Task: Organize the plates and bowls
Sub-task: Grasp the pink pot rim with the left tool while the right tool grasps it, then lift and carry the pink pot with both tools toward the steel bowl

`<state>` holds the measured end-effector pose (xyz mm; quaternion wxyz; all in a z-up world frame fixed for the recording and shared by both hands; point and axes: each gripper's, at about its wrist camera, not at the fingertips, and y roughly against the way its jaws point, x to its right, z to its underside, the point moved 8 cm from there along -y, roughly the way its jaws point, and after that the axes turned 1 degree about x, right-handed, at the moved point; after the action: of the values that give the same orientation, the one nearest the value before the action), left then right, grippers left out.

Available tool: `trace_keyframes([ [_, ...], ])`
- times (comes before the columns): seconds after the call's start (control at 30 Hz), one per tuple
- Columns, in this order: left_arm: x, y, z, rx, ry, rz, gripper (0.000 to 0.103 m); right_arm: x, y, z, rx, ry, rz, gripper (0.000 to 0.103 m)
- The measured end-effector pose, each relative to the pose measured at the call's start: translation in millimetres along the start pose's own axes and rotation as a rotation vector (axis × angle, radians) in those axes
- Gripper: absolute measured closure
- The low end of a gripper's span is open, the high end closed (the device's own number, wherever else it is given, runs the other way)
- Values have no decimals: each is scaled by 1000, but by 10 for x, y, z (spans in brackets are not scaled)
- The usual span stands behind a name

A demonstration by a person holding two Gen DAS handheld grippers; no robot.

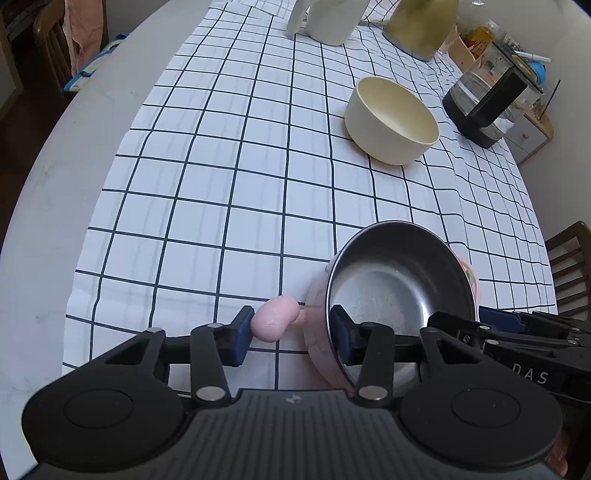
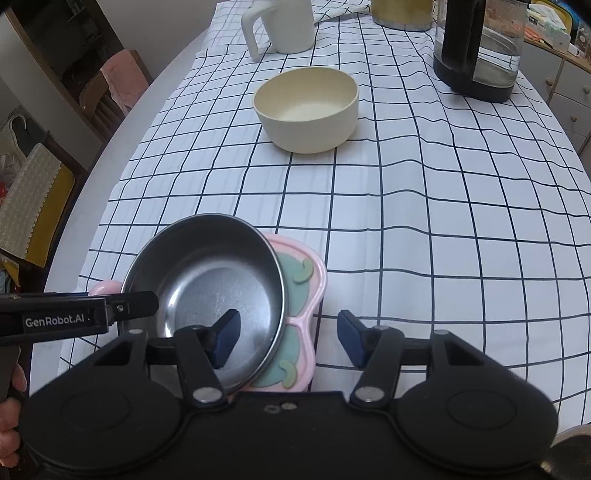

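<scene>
Steel bowl (image 2: 207,295) sits tilted on a pink divided kids' plate (image 2: 295,317), near edge of the checkered cloth (image 2: 424,221) on the tabletop (image 1: 55,184). Left gripper (image 1: 291,332) has jaws spread, one pad by the pink knob handle (image 1: 274,318), the other inside the bowl rim, not clamped. Right gripper (image 2: 288,338) jaws wide open, one pad over the bowl. Cream bowl (image 2: 306,109) sits farther back, with a glass kettle (image 2: 476,51) far right.

This is a home dining area. A round table (image 1: 55,192) wears a white checked tablecloth (image 1: 221,177). On it stand a glass electric kettle (image 2: 476,48), a white jug (image 2: 280,26) and bowls; wooden chairs (image 1: 570,266) and a drawer cabinet (image 2: 569,96) surround it.
</scene>
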<state>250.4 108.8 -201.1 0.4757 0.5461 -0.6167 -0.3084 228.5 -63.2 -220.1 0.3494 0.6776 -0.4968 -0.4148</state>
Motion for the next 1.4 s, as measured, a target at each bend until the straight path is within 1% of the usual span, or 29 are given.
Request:
trace_keyframes([
  [0.03, 1, 1, 0, 2, -1, -5, 60, -6, -1, -2, 1, 2, 3, 51],
  [0.1, 3, 2, -5, 4, -4, -14, 61, -19, 0, 0, -2, 5, -3, 60],
  [0.13, 12, 1, -7, 5, -8, -20, 61, -26, 6, 2, 0, 8, -4, 62],
  [0.17, 17, 5, -7, 7, -11, -25, 61, -30, 10, 2, 1, 12, -2, 68],
  [0.2, 19, 9, -8, 9, -12, -28, 61, -36, 15, 3, 2, 16, -1, 72],
  [0.23, 18, 12, -8, 8, -13, -30, 61, -36, 22, 4, 6, 20, 6, 73],
  [0.3, 19, 16, -5, 6, -14, -30, 62, -19, 36, 0, 13, 26, 24, 79],
  [0.4, 51, 31, 8, 0, -23, -27, 62, 10, 52, 17, 8, 18, 19, 80],
  [0.53, 129, 98, -2, 12, -35, -24, 62, 40, 115, 46, 14, 14, 23, 80],
  [0.7, 334, 273, -26, 35, -62, -16, 62, 112, 303, 39, 37, -5, 18, 80],
  [1.03, 943, 654, 78, 68, -131, 8, 62, 389, 893, 90, 94, -37, 24, 80],
  [1.27, 1386, 853, 240, 80, -168, 46, 62, 644, 1350, 231, 146, -52, 42, 80],
  [1.4, 1644, 898, 389, 75, -195, 72, 62, 841, 1570, 359, 158, -70, 45, 80],
])
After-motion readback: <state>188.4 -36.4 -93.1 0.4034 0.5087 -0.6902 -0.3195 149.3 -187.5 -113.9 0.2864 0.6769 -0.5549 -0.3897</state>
